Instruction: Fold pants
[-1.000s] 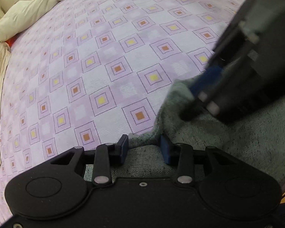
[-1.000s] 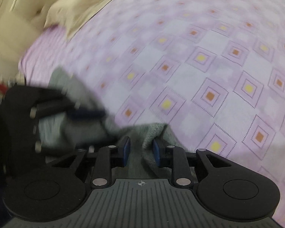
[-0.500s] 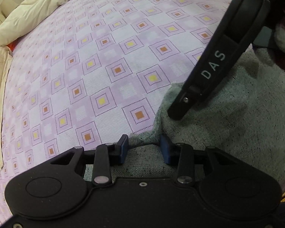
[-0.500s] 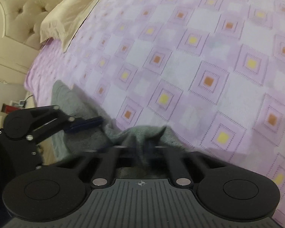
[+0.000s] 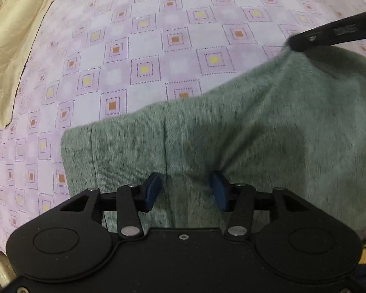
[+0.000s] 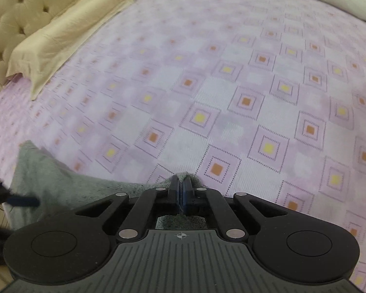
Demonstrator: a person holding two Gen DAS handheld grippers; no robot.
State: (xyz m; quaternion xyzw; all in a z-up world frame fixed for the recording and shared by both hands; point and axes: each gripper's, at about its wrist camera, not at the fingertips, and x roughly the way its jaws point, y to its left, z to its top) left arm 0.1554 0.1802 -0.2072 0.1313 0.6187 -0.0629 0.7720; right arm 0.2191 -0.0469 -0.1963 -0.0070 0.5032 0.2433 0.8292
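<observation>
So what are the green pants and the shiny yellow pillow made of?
The grey-green speckled pants look like a soft knit, perhaps cotton jersey or fleece: matte, slightly fuzzy, with dark flecks and fine ribs. The pale gold pillow looks like satin or silk-like cloth: it has a smooth sheen and fine creases. The exact fibres can't be told by looking.

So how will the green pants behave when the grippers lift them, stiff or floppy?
Probably floppy: the pants already drape in soft folds from the right gripper, which is shut on one corner. Likely light, since that small pinch raises the cloth. The left gripper is open, so that side may sag.
</observation>
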